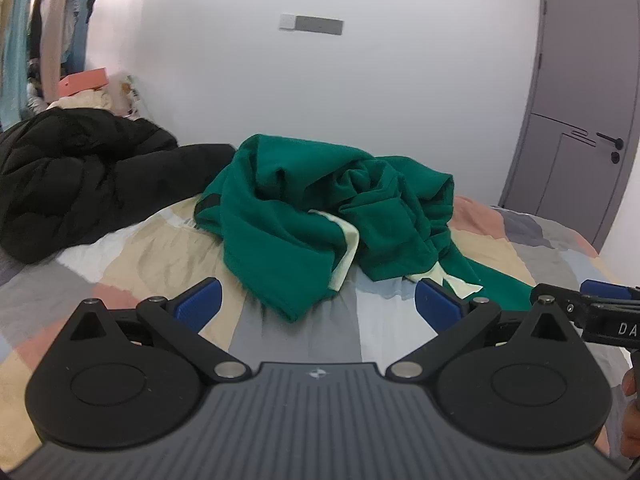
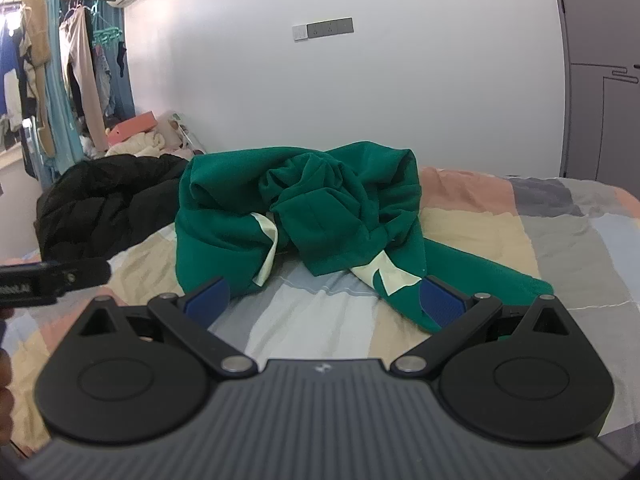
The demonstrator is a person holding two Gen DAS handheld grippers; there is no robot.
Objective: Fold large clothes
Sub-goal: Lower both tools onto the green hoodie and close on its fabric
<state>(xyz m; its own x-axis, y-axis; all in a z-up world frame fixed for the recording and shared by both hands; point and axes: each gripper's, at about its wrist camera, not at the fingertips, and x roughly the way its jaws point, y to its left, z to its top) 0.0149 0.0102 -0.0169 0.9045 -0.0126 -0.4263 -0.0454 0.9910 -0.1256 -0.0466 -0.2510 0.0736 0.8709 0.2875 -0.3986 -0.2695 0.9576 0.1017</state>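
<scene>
The folding had not begun: this looked like the approach step, with both tools held short of the cloth. The green garment (image 1: 320,208) lay in one crumpled heap on the bed (image 1: 160,256), roughly mid-bed, with pale lining showing at two or three turned-back edges. A long part of it, perhaps a sleeve, trailed out of the heap toward the door (image 1: 580,120).

The left gripper (image 1: 318,306) was spread wide and held nothing; its blue pads (image 1: 200,304) hovered just short of the green garment's nearest fold. The right gripper (image 2: 324,304) was likewise wide open and empty, with the trailing part of the green garment lying just beyond its right-hand pad.

Judged from this, the next move would call for untangling rather than creasing: each gripper would need a single-layer edge or corner of the green garment, so the heap could be lifted and spread flat. Pinching a bunched fold would likely drag the whole pile instead.

Counted: one green garment; one black padded coat (image 1: 80,184) lying beside it, on the side away from the door; two grippers; one bed with a patchwork cover. Hanging clothes beyond the coat were too many and too blurred to count.
</scene>
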